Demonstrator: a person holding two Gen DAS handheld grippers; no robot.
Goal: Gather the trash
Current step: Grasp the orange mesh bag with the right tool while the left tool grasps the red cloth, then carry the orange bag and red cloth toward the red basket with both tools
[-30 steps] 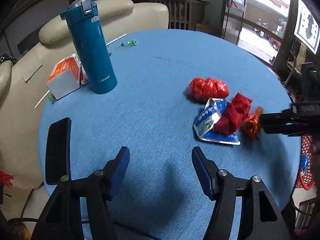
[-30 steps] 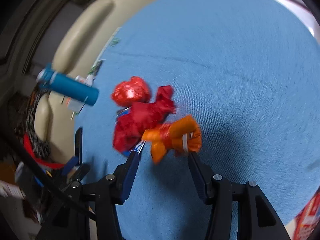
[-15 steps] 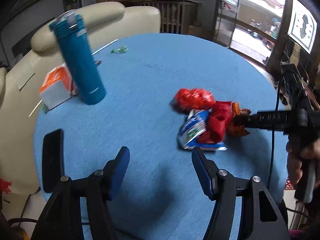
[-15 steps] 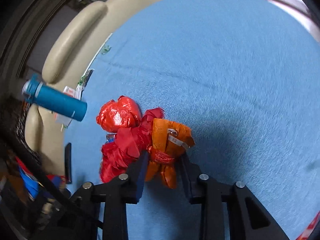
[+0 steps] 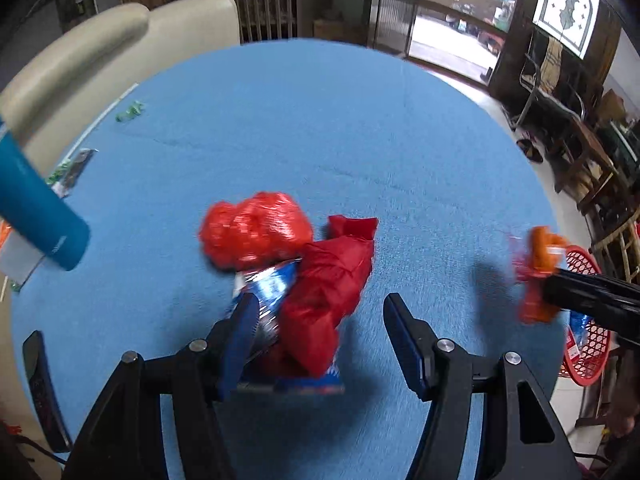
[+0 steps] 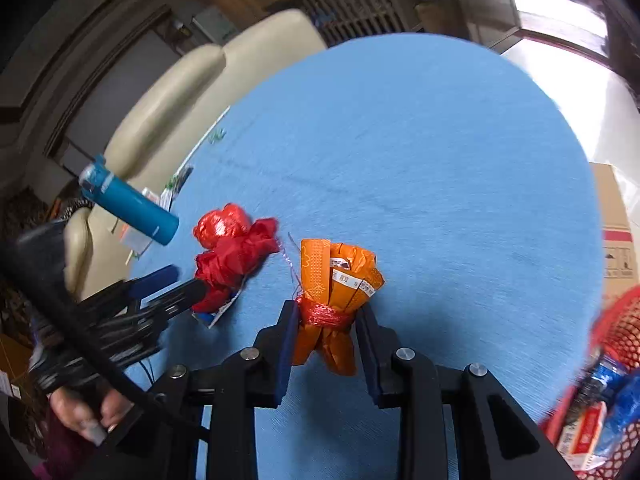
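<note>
While packets are seen in the red basket (image 6: pixel 616 320) beside the blue worktop (image 6: pixel 420 152), the orange bundle (image 6: pixel 336 280) is clamped by the right gripper (image 6: pixel 326 332); the left gripper (image 5: pixel 320 332) is spread around red trash (image 5: pixel 328 288).

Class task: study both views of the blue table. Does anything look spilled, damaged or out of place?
Nothing is spilled or broken. Crumpled litter is out of place: a red bag, red wrapper and foil packet heaped together, plus green scraps near the far edge. The orange bundle is already gripped.
</note>
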